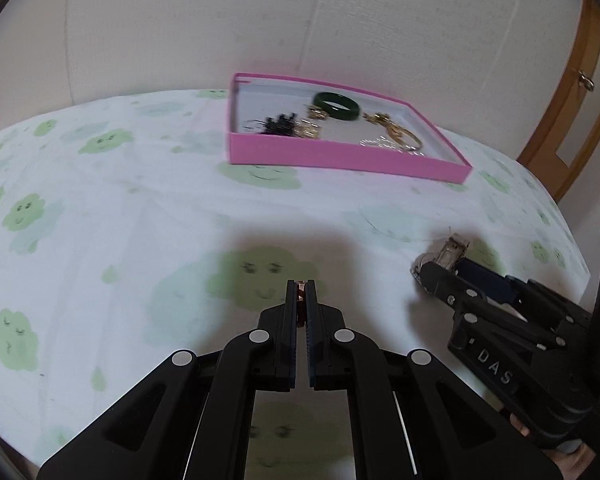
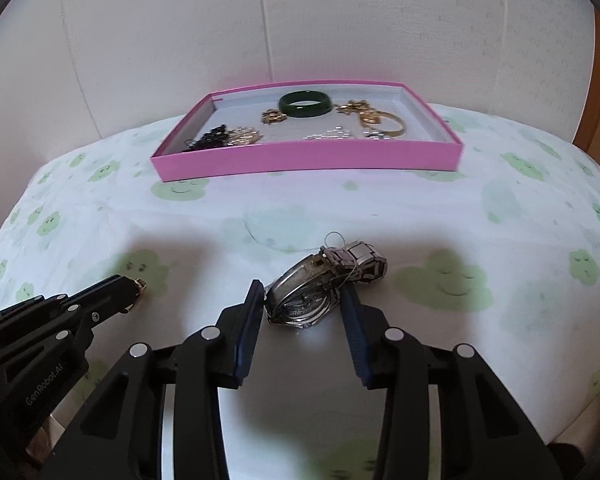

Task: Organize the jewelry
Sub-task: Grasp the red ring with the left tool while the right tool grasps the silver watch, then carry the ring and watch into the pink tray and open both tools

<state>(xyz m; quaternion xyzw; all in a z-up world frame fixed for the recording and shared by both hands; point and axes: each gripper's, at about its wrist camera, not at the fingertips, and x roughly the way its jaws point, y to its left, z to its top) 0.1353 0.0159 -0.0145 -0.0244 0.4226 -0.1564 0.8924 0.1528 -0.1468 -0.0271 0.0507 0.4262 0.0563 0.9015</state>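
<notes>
The left gripper (image 1: 300, 286), matte black plastic with round silver pivot pins, has its ribbed dark-blue pads pressed together on a small ring (image 1: 300, 300), a sliver of coppery metal showing between them; seen from the right wrist, the ring (image 2: 140, 285) glints gold at the tip. "GenRobot.AI" is printed in white on this gripper's side.

The right gripper (image 2: 302, 296) pinches a wristwatch (image 2: 300, 294) across its silvery metal case, with a wide gap between the pads; the folded link bracelet and a thin loop of thread stick out ahead. White letters "DAS" show on this gripper's body in the left wrist view.

Both hover over a soft white cloth (image 1: 100, 220) printed with smiling pale-green clouds, on the near side of the pink box (image 2: 308, 158). That box is a shallow rectangular cardboard tray with a pale lining. Inside it lie a glossy dark-green bangle (image 2: 306, 104) toward the back, gold-coloured pieces (image 2: 374, 120) to the right, a black beaded item (image 2: 210, 140) at the left, and small sparkling stones (image 2: 332, 134) near the front wall.
</notes>
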